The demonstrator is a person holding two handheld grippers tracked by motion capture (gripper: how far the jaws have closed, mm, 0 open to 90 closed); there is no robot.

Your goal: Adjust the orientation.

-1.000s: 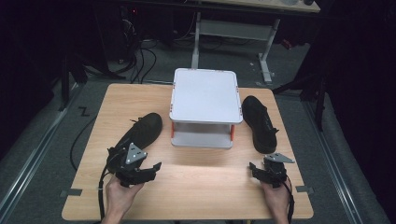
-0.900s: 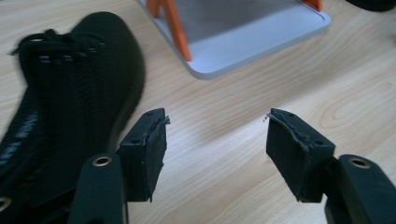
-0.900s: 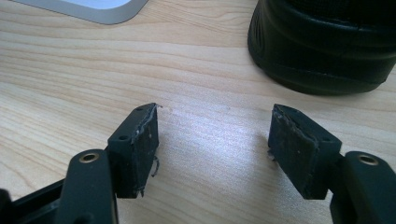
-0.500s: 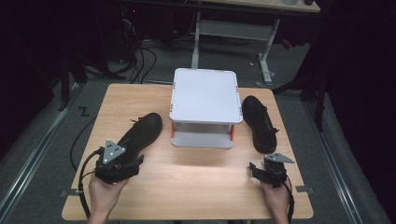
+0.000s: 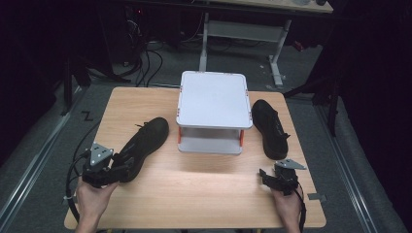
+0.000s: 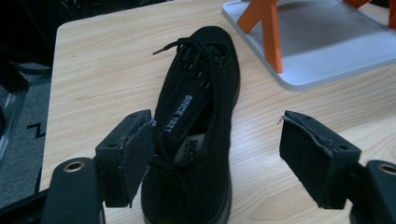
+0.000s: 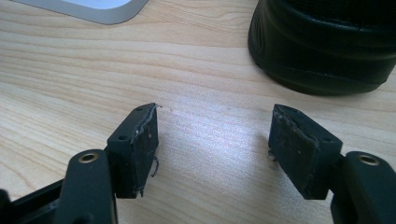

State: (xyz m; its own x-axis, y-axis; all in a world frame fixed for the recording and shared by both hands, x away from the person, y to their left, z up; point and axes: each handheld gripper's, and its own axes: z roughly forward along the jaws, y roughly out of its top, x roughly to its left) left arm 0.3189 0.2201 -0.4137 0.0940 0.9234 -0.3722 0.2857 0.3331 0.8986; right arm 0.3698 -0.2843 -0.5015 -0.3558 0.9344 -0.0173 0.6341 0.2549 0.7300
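While the right tongs point(image 5: 277, 178) rest spread on the counter point(image 5: 204, 194) as before, the left tongs point(image 5: 114, 167) have moved to the heel of the left black shoe point(image 5: 143, 145), jaws wide apart, one pad point(image 6: 135, 156) against its collar.

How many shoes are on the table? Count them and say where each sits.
2. One black shoe lies left of the white rack, its heel at the open left gripper; the other shoe lies right of it.

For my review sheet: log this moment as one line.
left gripper: open, at left shoe heel | right gripper: open, above table | right shoe: untouched
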